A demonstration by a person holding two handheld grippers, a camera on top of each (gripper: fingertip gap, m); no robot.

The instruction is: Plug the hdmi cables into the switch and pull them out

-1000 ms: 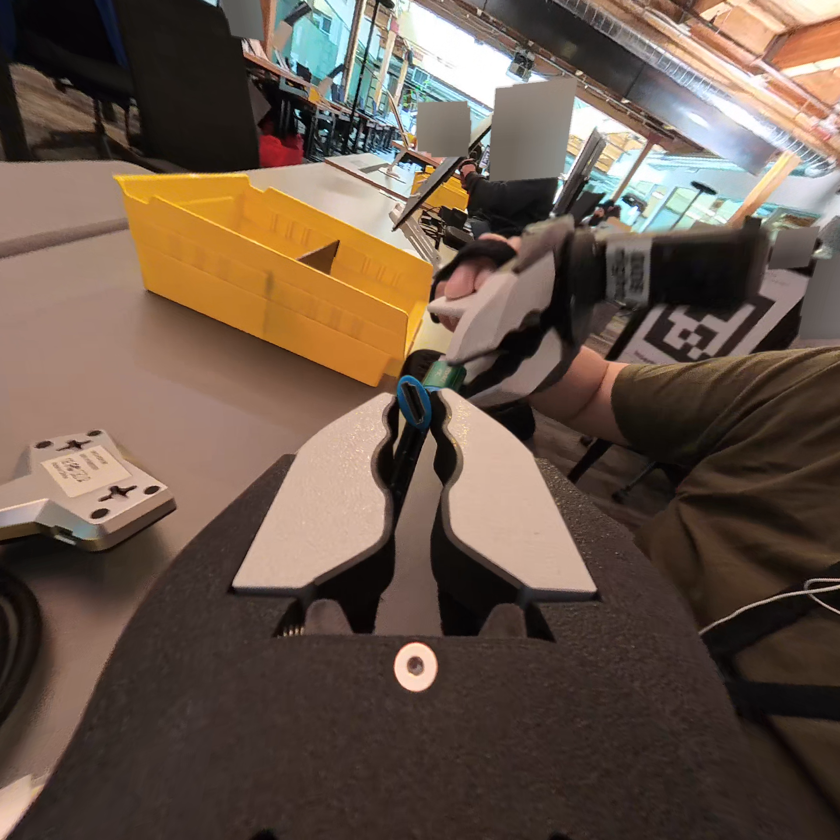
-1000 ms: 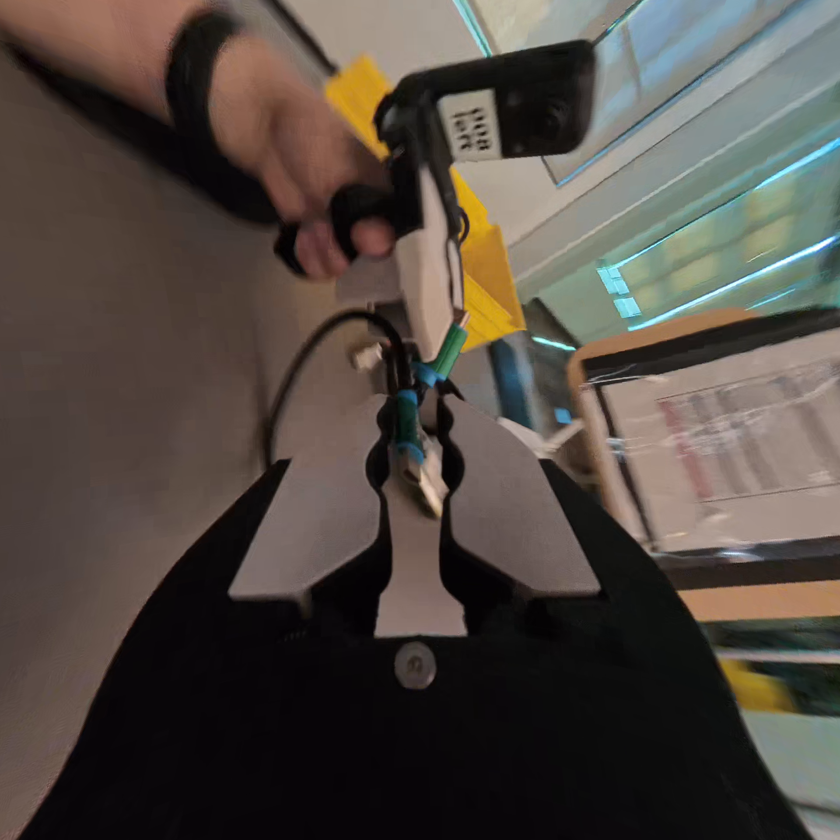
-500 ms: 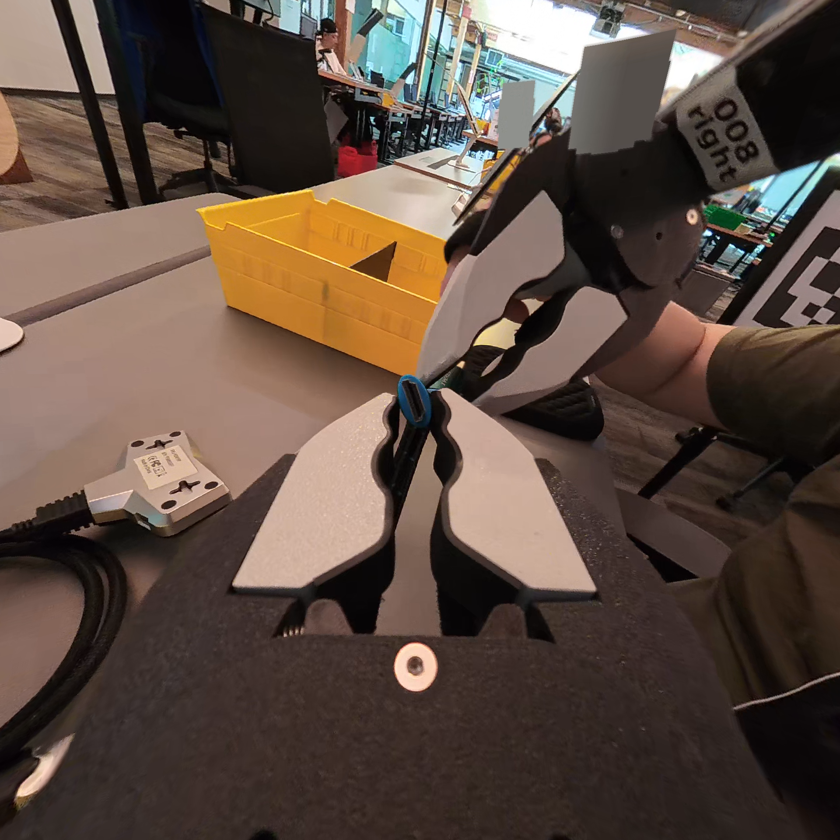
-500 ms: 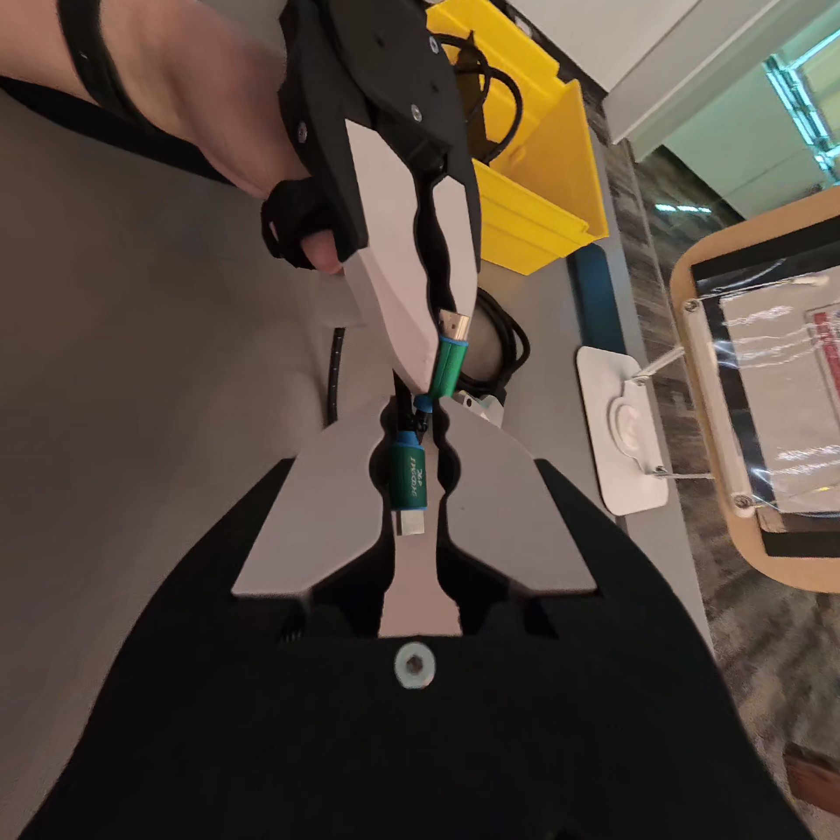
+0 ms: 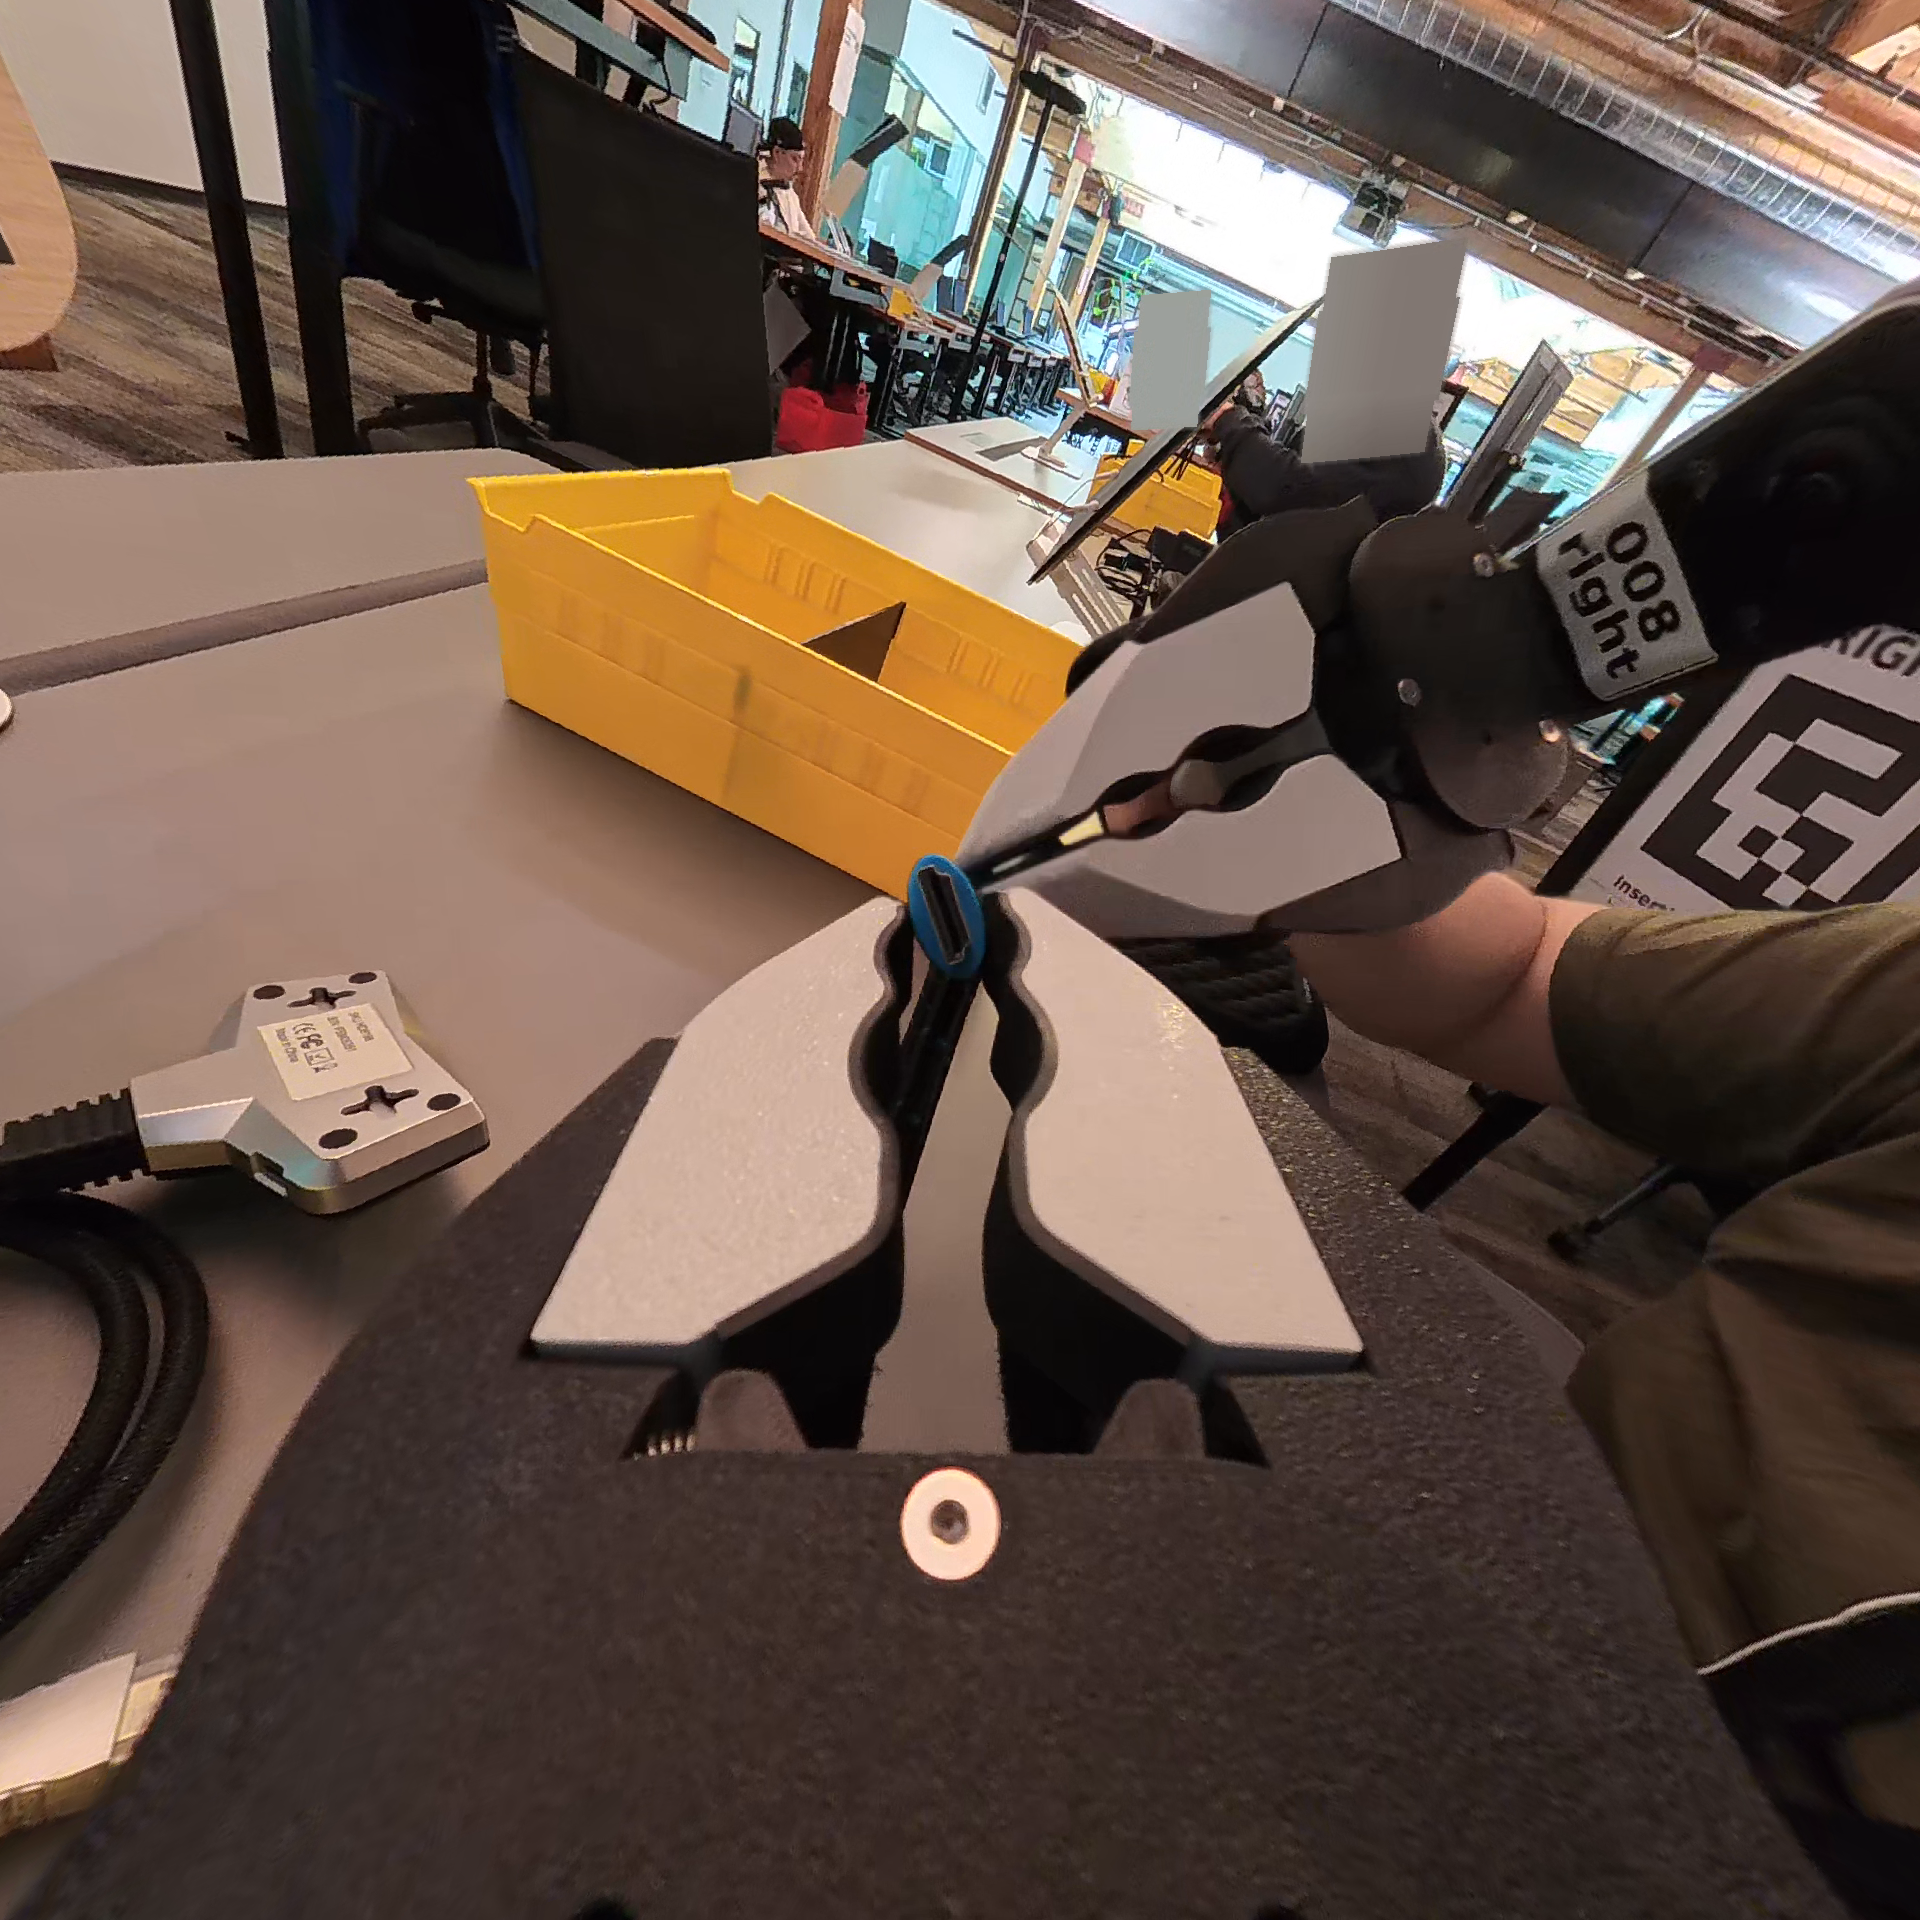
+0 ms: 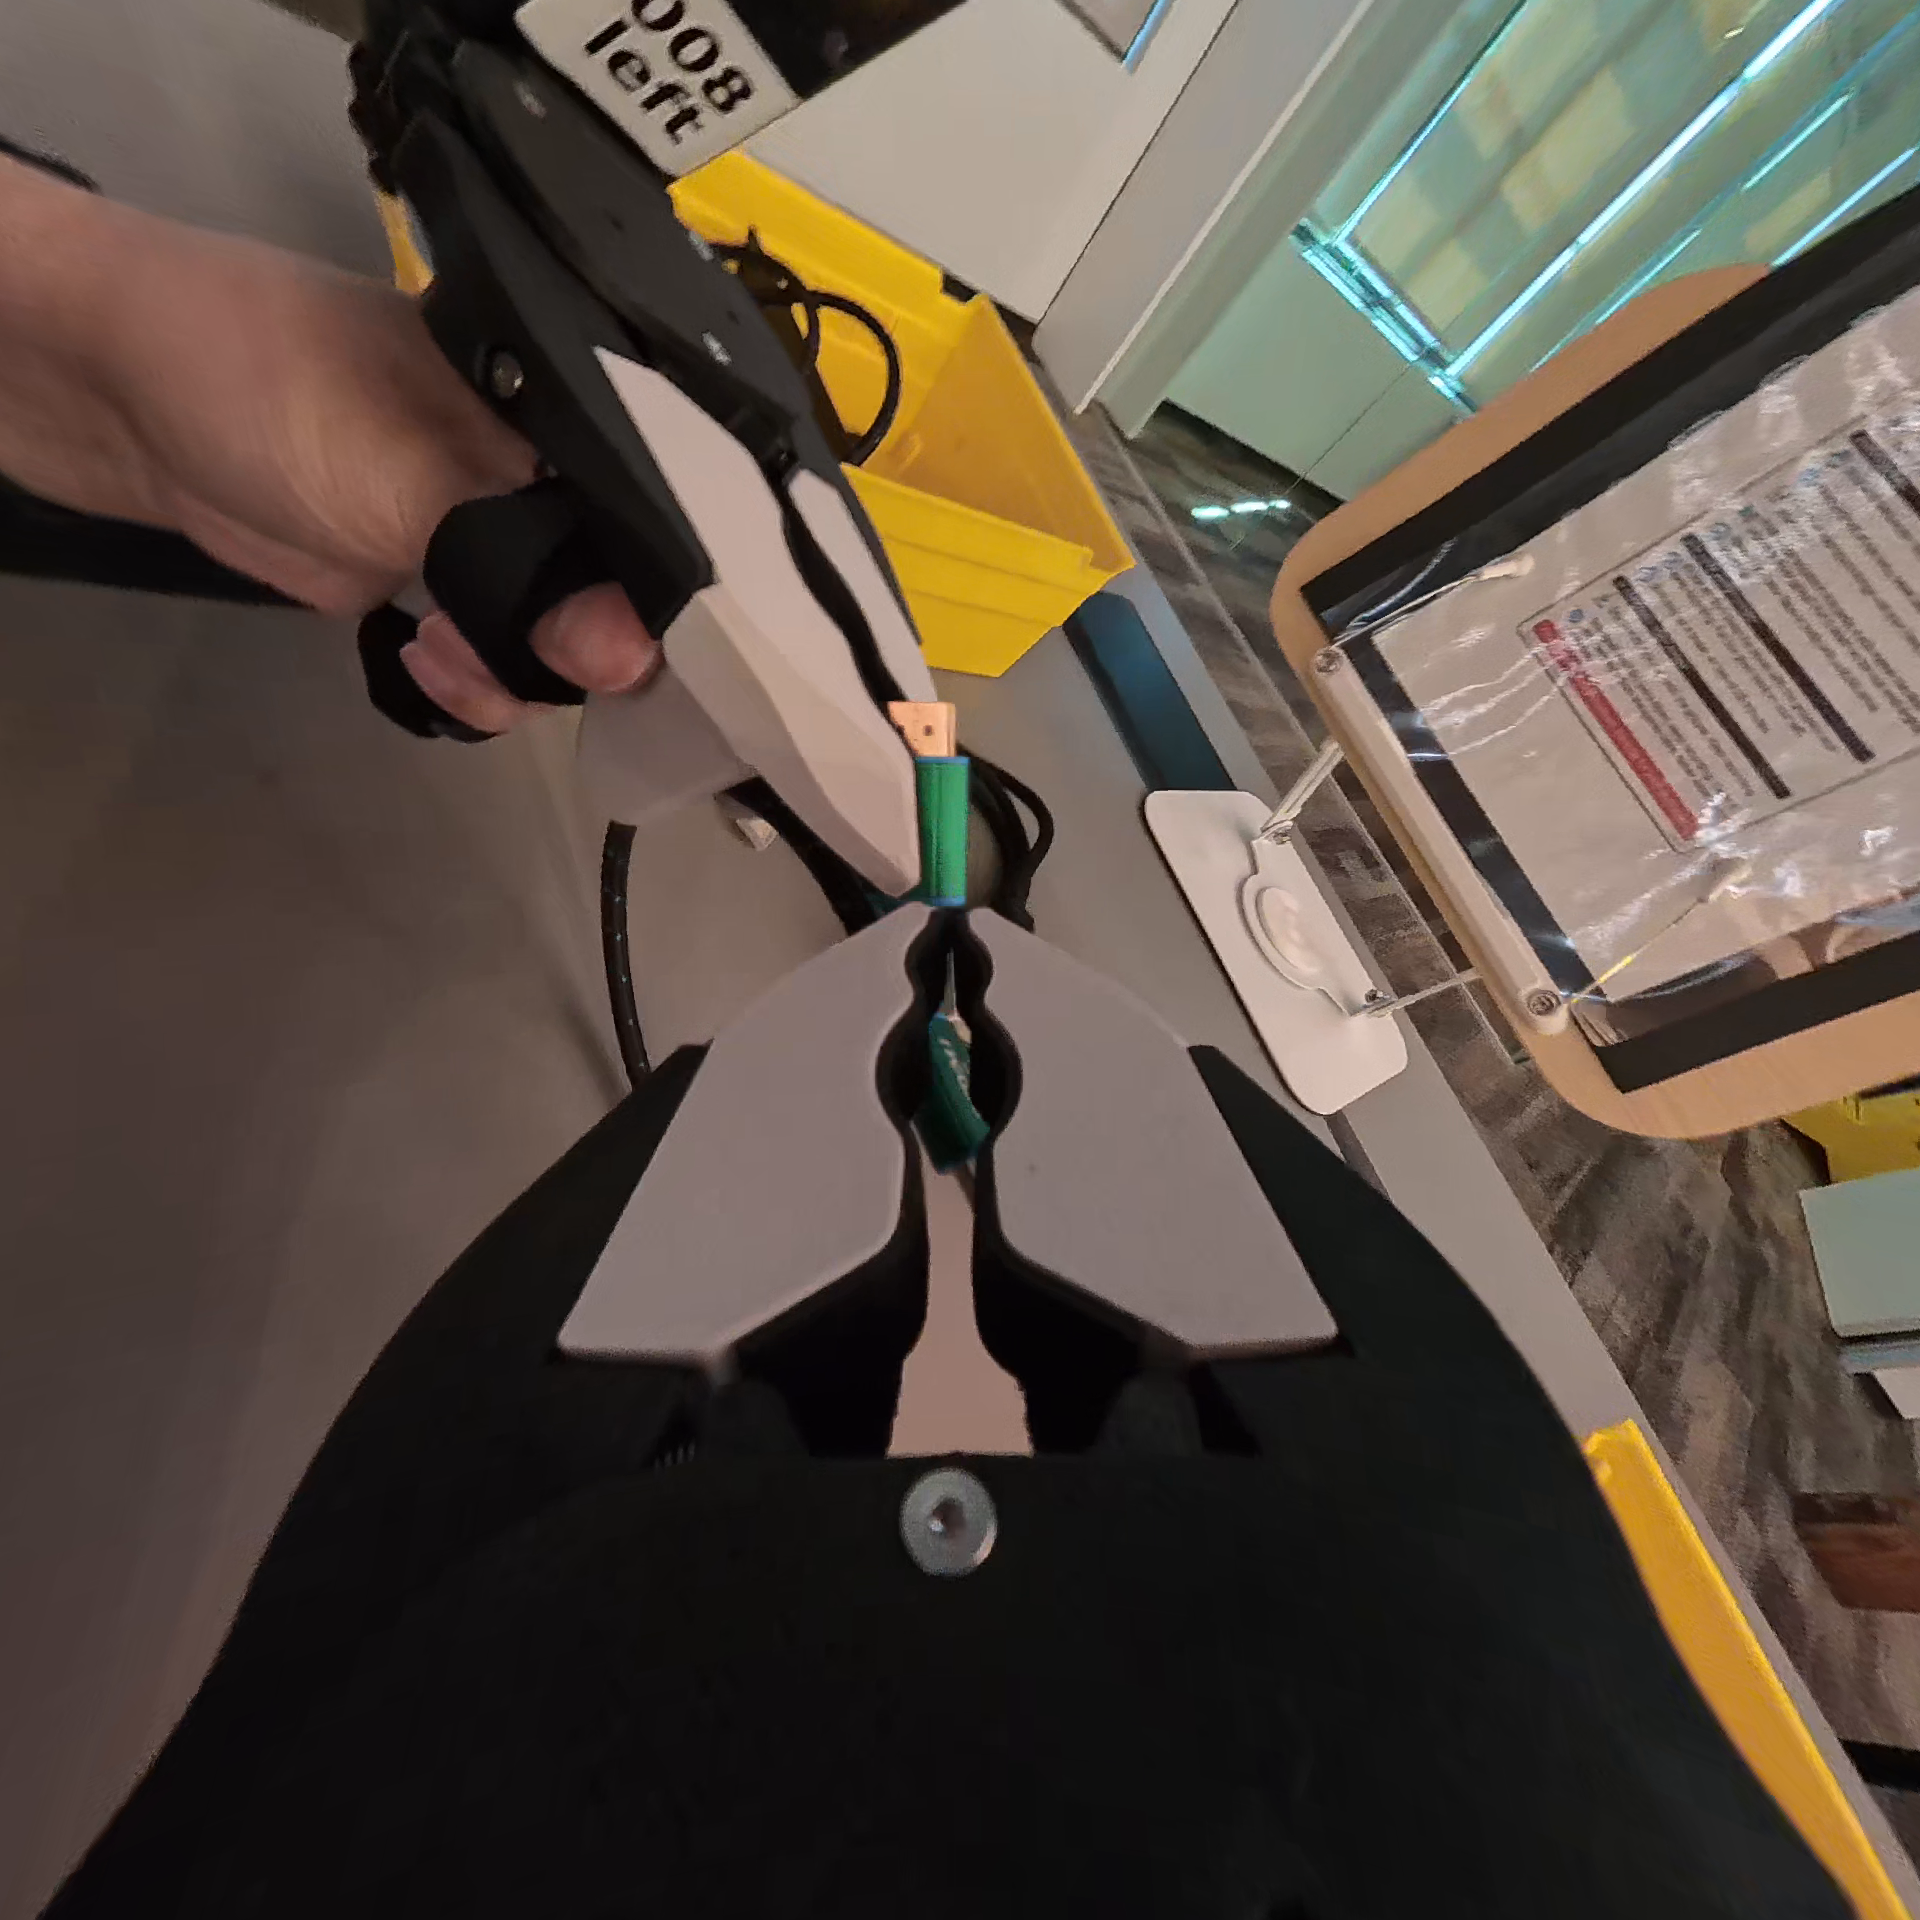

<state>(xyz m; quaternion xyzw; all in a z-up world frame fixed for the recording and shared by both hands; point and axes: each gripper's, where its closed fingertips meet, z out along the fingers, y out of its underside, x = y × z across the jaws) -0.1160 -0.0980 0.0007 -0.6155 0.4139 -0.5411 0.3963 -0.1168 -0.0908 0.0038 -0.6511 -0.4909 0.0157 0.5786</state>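
In the left wrist view my left gripper (image 5: 945, 914) is shut on an HDMI plug (image 5: 943, 925); its blue-ringed end faces out past the fingertips. My right gripper (image 5: 997, 868) meets it tip to tip from the upper right. In the right wrist view my right gripper (image 6: 948, 925) is shut on a green HDMI plug (image 6: 951, 1081), held edge-on between the fingers. The left gripper (image 6: 904, 842) shows there holding its green plug (image 6: 942, 821) with the gold connector pointing up. The silver switch (image 5: 312, 1091) lies label-up on the grey table (image 5: 312, 810), left of both grippers and apart from them.
A black braided cable (image 5: 125, 1351) runs from the switch and coils at the left edge. A yellow bin (image 5: 727, 665) stands behind on the table. In the right wrist view a white base plate (image 6: 1288, 935) and a wood-framed sign (image 6: 1662, 727) stand at the right. Only a small space, under 4 cm, lies between the two pairs of fingers.
Both grippers stay shut on their plugs and tip to tip. The right gripper has swung lower and to the right in the left view. The green plug in it now shows edge-on.
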